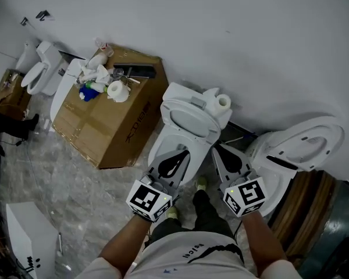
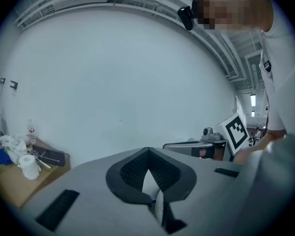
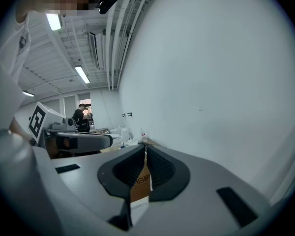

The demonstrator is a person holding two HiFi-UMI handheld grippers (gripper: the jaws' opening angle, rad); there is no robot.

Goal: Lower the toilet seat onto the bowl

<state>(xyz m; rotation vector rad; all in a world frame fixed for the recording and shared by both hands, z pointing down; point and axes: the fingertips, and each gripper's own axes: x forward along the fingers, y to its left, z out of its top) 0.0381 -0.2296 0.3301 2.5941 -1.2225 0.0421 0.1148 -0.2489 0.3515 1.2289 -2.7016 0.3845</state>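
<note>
Left claw [image 2: 146, 151] and right claw [image 3: 144, 149], both closed tip to tip and holding nothing, point toward the seat [image 1: 189, 121]. Seat appears raised against the tank [image 1: 192, 95]. Probably rigid, light, slick plastic, hinged behind. Take its free rim and ease it down. Box [image 1: 104, 132] stands just left.

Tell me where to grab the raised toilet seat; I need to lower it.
Grip the free upper rim of the toilet seat, coming from the front. It leans back toward the tank, apparently hinged low, so that edge likely gives the most leverage.
</note>
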